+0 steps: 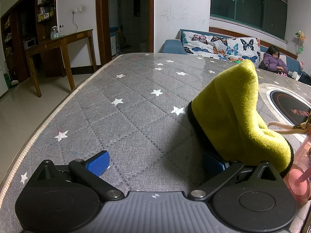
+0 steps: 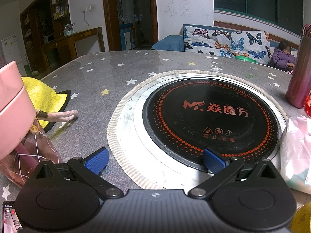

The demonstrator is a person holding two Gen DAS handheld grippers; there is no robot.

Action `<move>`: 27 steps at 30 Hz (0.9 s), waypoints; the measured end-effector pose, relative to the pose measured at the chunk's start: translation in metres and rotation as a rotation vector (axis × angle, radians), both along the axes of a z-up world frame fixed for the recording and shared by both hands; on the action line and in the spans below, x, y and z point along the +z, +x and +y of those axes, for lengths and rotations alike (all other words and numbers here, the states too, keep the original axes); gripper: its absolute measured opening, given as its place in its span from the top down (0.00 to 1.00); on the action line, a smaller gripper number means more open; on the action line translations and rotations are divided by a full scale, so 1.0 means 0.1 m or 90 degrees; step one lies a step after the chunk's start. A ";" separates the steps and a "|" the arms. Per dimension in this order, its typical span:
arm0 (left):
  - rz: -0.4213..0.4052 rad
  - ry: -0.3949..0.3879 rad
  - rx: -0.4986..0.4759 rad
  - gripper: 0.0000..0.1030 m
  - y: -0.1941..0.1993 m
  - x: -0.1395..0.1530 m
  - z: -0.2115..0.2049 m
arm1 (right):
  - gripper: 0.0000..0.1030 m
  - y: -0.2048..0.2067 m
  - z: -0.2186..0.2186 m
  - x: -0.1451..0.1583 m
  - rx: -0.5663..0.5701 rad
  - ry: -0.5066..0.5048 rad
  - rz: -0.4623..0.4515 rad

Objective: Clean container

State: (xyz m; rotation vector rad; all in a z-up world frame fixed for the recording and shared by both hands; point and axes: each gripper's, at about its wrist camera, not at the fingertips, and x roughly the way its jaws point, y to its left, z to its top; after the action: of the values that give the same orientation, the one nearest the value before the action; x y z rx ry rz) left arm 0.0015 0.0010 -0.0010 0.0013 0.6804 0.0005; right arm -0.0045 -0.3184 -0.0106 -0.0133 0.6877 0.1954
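A grey star-patterned bench (image 2: 108, 73) carries a built-in induction hob (image 2: 210, 120). A yellow cloth (image 1: 239, 116) lies beside the pink container (image 2: 17, 120) at the hob's left. The left gripper (image 1: 155, 163) and right gripper (image 2: 155, 161) hold their jaws wide, gripping nothing.

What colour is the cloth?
Yellow, with a black edge; the cloth shows best in the left wrist view.

Pink bottle (image 1: 300, 172) cropped by the right frame edge; yellow cloth (image 1: 239, 116) conceals the left gripper's right finger. Phone (image 2: 9, 218) cropped at lower left.
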 end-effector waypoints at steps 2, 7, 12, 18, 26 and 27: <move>0.000 0.000 0.000 0.00 0.00 0.00 0.00 | 0.00 0.00 0.00 0.00 0.000 0.000 0.000; 0.000 0.000 0.000 0.00 -0.01 0.00 0.00 | 0.00 0.00 0.00 0.00 0.000 0.000 0.000; 0.000 0.000 0.000 0.00 -0.01 0.01 -0.01 | 0.00 0.00 0.00 0.00 0.000 0.000 0.000; 0.000 0.000 0.000 0.00 -0.01 0.01 -0.01 | 0.00 0.00 0.00 0.00 0.000 0.000 0.000; 0.000 0.000 0.000 0.00 -0.02 0.01 -0.01 | 0.00 0.00 0.00 -0.01 0.000 0.000 0.000; 0.000 0.000 0.000 0.00 -0.02 0.01 -0.01 | 0.00 0.01 0.00 -0.01 0.000 0.000 0.000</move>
State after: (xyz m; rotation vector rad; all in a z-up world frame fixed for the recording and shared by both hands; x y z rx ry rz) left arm -0.0002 -0.0002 0.0003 0.0014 0.6805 0.0005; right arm -0.0039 -0.3183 -0.0112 -0.0132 0.6877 0.1952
